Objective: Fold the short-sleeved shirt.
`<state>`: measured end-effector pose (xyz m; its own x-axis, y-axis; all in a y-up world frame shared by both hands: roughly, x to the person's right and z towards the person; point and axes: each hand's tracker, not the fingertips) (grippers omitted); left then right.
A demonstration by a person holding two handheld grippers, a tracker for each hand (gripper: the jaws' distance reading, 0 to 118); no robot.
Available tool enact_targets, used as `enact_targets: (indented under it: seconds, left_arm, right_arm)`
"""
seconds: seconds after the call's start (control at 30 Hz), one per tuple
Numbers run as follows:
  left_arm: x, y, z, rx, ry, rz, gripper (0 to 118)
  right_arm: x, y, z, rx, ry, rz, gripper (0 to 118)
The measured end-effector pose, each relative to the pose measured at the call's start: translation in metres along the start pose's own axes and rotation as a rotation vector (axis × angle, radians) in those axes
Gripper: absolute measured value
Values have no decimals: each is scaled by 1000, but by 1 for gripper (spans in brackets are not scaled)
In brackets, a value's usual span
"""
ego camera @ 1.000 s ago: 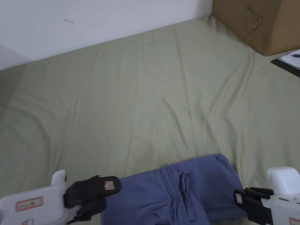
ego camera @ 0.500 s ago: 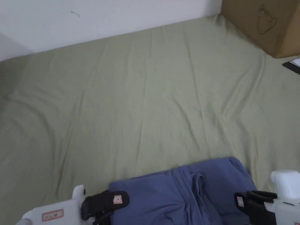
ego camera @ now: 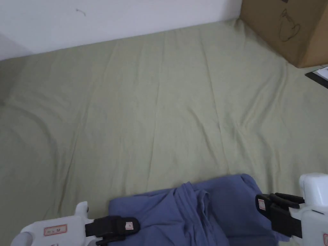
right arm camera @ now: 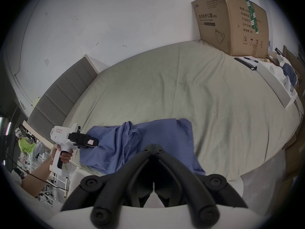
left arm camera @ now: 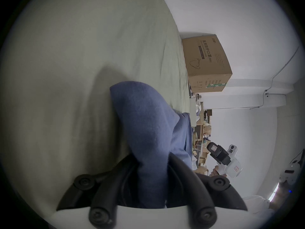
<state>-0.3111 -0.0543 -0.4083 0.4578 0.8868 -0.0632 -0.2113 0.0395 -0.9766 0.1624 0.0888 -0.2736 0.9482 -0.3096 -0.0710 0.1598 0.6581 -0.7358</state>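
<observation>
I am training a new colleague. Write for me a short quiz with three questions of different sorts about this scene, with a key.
1. True or false: the left gripper has blue shirt cloth between its jaws.
2. Which object stands at the far right corner of the green sheet? A) a cardboard box B) a lamp C) a pillow
3. Fill in: the jaws of the right gripper are ____.

Key: 1 true; 2 A, the cardboard box; 3 shut.
</observation>
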Motion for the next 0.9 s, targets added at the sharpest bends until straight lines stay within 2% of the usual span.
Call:
enact_targets:
  seconds: [0.1,0.3,0.37,0.5,0.67,0.83,0.9]
  left_arm:
    - [-4,4,32,14,52,-29,9]
    - [-8,14,111,82,269,-9,9]
    - [3,13,122,102,319,-36,9]
    - [54,1,112,95,442,-30,9]
    - [129,-9,75,59,657,-150,9]
    - [177,-10,32,31,638,-163,9]
    - [194,-13,5,-22,646,-216,9]
  right_arm:
    - [-5,-1,1,4,-1,12,0]
    - [-15,-4,-3,33,-27,58,0]
    - [-17,-3,-4,34,3,48,0]
    - [-17,-7,-14,29,23,48,0]
    - [-12,-9,-13,24,50,55,0]
    - [0,-16,-12,17,69,40,0]
    - [5,-20,-10,13,85,35,0]
